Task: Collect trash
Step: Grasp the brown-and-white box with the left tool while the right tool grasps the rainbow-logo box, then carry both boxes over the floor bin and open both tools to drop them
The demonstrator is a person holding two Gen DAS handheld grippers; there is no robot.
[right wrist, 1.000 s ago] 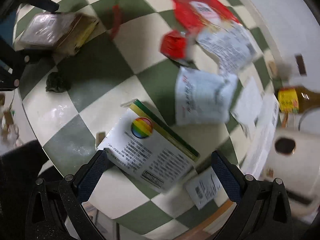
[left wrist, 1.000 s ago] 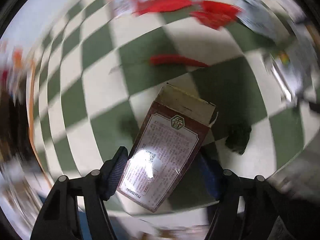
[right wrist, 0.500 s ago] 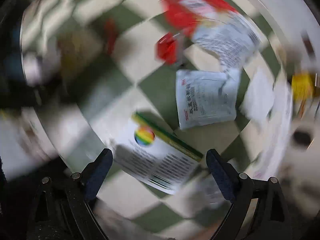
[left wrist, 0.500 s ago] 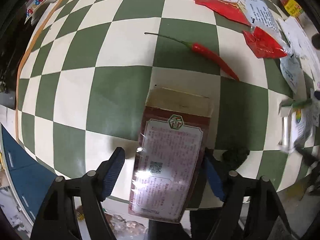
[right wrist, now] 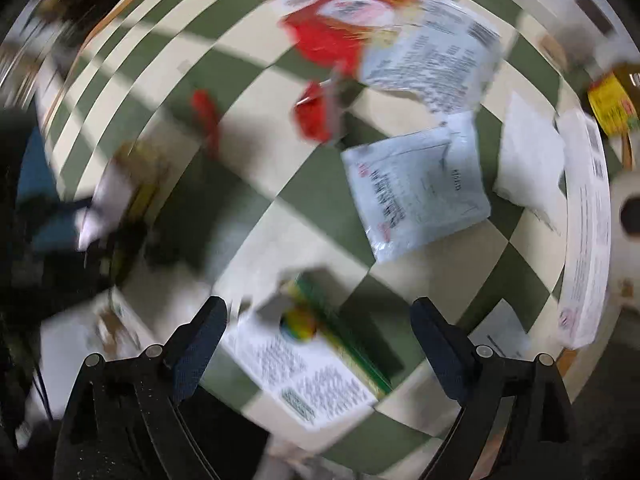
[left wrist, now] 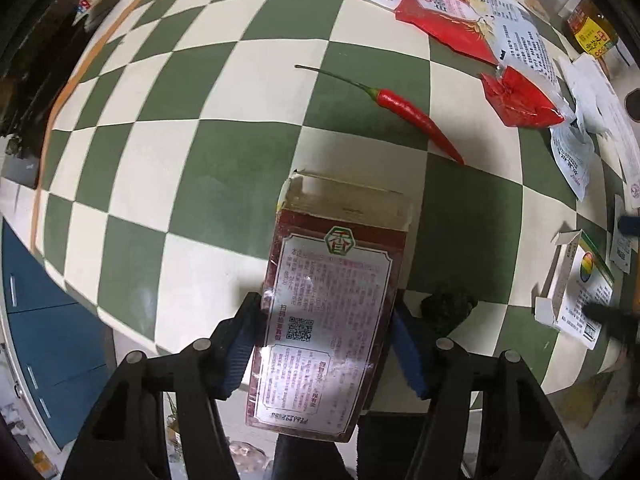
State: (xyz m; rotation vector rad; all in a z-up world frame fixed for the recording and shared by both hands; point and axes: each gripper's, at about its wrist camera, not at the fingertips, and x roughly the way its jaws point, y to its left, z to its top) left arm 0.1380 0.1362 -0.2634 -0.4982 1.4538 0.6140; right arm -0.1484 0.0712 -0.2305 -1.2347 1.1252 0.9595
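L gripper [left wrist: 326, 344]: jaws closing on the dark-red box [left wrist: 332, 312], pads now at both long sides; a sec ago they stood clear and the box lay skewed. Box overhangs the near edge of the checkered table [left wrist: 180, 168]. Chili [left wrist: 416, 120] beyond it, bare squares off to the left. R gripper [right wrist: 318, 344] spread wide over the white box [right wrist: 304, 372], not touching. Blurry. White pouch [right wrist: 416, 188] further right.

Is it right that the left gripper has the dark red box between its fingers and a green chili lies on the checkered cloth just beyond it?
Not quite: the chili is red, with only a green stem, as the left wrist view shows. The rest holds: the left gripper is closing on the dark red box, over the checkered cloth.
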